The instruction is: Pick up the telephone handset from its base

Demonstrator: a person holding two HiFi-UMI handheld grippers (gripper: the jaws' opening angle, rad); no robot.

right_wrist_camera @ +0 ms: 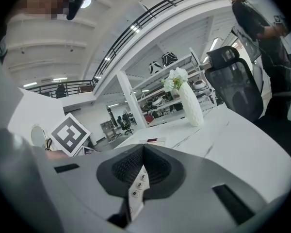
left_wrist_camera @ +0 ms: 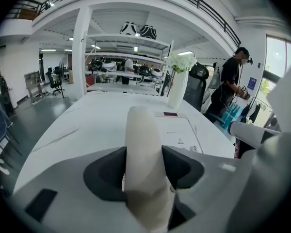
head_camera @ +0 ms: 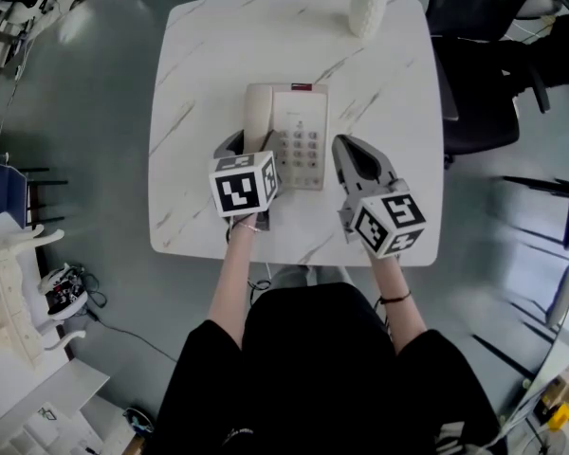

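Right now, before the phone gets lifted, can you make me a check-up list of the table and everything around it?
Surface: white marble-look table.
Job's things: telephone handset lies on the left side of its base, not lifted yet.
Clutter: white vase of white flowers at the far edge.
Grippers: left hand-held gripper has its pads against both sides of the handset's near end; right hand-held gripper is shut and empty, beside the base's right side.
Cables: no cord seen on the table; a thin dark cable on the floor.
Surroundings: black office chair beside the table; a person standing beyond it.
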